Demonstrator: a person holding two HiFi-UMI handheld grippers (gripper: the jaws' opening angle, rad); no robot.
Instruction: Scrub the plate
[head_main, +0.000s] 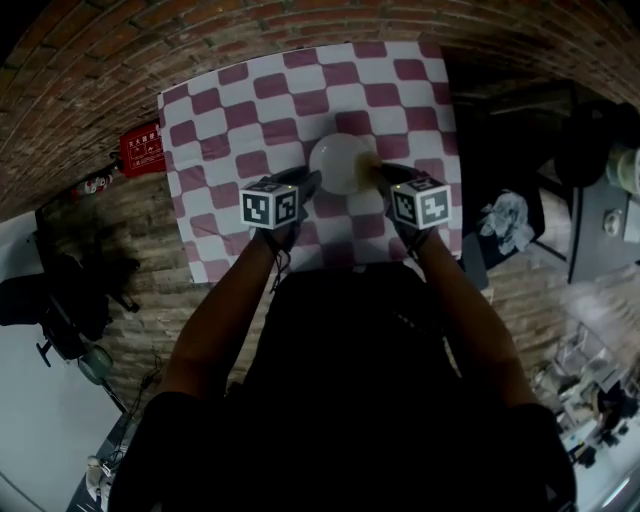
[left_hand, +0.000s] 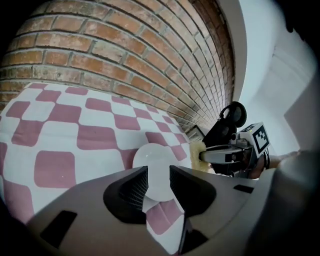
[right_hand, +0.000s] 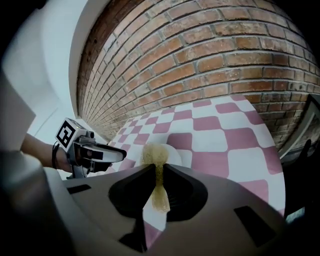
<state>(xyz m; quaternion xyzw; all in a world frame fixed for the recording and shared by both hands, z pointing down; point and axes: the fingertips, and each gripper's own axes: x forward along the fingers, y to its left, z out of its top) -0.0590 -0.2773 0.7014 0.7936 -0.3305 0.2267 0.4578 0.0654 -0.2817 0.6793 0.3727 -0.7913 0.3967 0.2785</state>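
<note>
- Plate (head_main: 340, 163): lies flat on the checked counter (head_main: 230, 110), between both claws.
- Left claw (left_hand: 159, 172): spread, empty, plate rim just ahead.
- Right claw (right_hand: 159, 170): pinching a yellow sponge (right_hand: 155, 154).
- Risk: if the left claw misses the rim, the unheld plate likely slides under scrubbing pressure.

left gripper (left_hand: 158, 172) jaws apart | white plate (left_hand: 159, 156) in the gap beyond them, on checkered tabletop (left_hand: 75, 135) | right of jaws: right gripper (left_hand: 202, 155), yellow sponge (left_hand: 196, 149) at its tip
</note>
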